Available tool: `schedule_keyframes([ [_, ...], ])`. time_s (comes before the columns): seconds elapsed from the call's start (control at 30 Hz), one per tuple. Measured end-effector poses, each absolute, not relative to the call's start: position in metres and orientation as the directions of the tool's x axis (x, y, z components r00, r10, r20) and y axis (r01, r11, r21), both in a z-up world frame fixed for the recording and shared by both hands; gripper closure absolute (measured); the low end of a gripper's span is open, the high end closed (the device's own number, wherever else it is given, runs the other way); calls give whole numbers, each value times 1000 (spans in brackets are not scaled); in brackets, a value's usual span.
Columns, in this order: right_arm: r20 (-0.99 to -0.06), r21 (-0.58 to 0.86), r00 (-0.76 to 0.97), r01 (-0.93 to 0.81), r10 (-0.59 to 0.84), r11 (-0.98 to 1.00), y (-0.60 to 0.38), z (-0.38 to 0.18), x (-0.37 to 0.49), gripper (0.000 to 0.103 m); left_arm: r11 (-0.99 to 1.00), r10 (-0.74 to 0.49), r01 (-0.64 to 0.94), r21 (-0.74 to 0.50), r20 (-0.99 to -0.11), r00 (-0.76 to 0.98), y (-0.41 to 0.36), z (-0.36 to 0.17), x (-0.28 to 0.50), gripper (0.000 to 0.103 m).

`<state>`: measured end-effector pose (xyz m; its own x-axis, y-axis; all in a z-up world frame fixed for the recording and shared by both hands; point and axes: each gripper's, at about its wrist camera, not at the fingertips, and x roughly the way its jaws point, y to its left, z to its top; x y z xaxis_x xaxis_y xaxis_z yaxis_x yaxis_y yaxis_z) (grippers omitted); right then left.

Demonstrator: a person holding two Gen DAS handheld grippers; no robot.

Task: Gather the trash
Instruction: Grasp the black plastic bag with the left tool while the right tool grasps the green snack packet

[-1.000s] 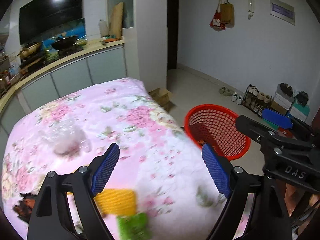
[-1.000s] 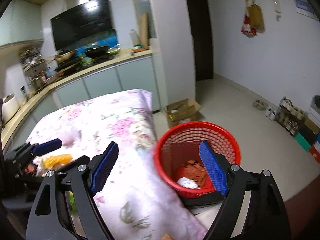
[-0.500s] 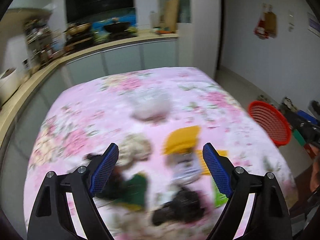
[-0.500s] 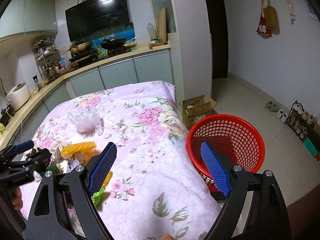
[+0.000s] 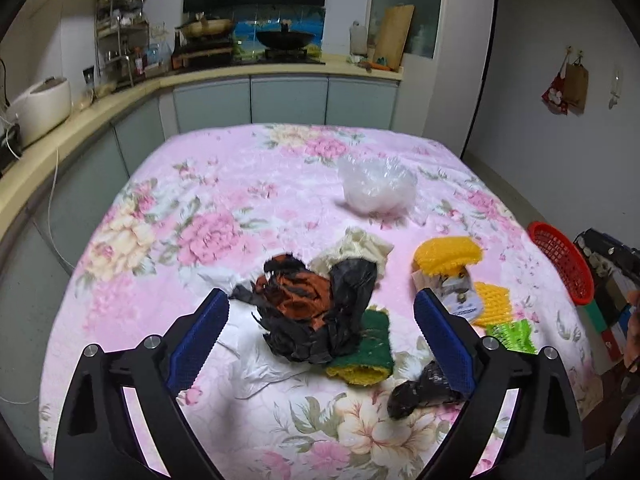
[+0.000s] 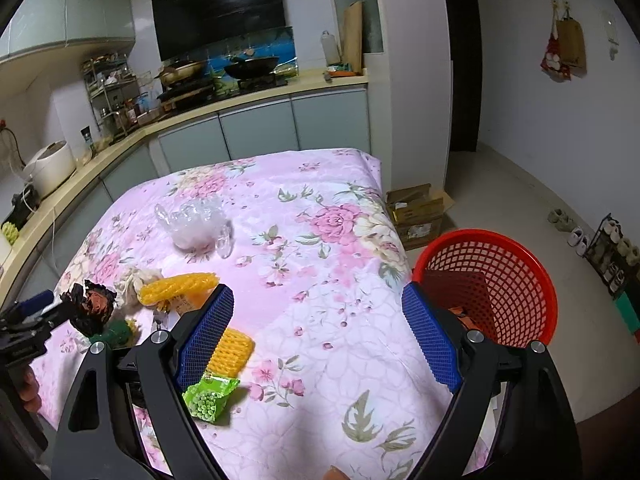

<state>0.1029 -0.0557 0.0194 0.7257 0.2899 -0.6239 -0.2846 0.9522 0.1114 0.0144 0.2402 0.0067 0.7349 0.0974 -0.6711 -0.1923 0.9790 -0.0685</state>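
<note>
Spread across the whole table, a pink floral cloth [image 5: 224, 200], soft and quilted-looking, printed with roses and leaves. Beyond it, a long beige kitchen counter [image 5: 248, 72] over grey-blue cabinet doors, with a black wok [image 5: 284, 39] on the stove.

Off the cloth's right edge, on the floor, a round red basket [image 6: 516, 280] of open plastic mesh, with something orange just visible inside behind the right gripper's finger.

Left gripper [image 5: 320, 336]: jaws wide apart, gripping nothing, the 2 blue ribbed pads [image 5: 198, 336] flanking the central trash heap without touching it. Right gripper [image 6: 316, 336]: jaws likewise spread wide and empty, poised above the cloth's near right part, with its right pad in front of the basket.

Trash, all on the cloth:
- Crumpled black and orange wrapper [image 5: 316, 312], glossy and creased, heaped between the left pads.
- Clear crinkled plastic [image 5: 376, 190], well apart toward the far side.
- Green scouring pad with yellow sponge underside [image 5: 364, 350], flat and rectangular, partly under the black wrapper.
- Cream crumpled wad [image 5: 360, 250], touching the wrapper's far side.
- Yellow foam netting [image 5: 448, 254], ribbed, to the right of the heap.
- Second yellow netted piece [image 6: 232, 350], beside the right gripper's left pad.
- Small black crumpled scrap [image 5: 416, 394], near the left gripper's right pad.
- Bright green packet [image 6: 208, 396], dotted print, nearest the cloth's front edge.
</note>
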Motion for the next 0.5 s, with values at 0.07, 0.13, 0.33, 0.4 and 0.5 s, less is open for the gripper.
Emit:
schedule_keyframes([
  [0.07, -632, 112, 719, -284, 289, 952, -55, 18, 106, 20, 973, 103, -217, -80, -690, 716, 244, -3, 22, 12],
  [0.13, -639, 111, 714, -283, 286, 953, -54, 15, 109, 20, 967, 97, -233, -100, -701, 707, 249, -12, 28, 12],
  [0.33, -660, 120, 697, -271, 281, 955, -53, 7, 116, 20, 959, 113, -264, -99, -723, 682, 258, -26, 35, 14],
  [0.4, -664, 122, 692, -274, 284, 954, -51, 5, 118, 20, 960, 115, -263, -96, -721, 684, 258, -26, 34, 24],
  [0.5, -666, 122, 685, -291, 296, 949, -45, 4, 121, 20, 960, 102, -258, -109, -723, 683, 259, -26, 34, 39],
])
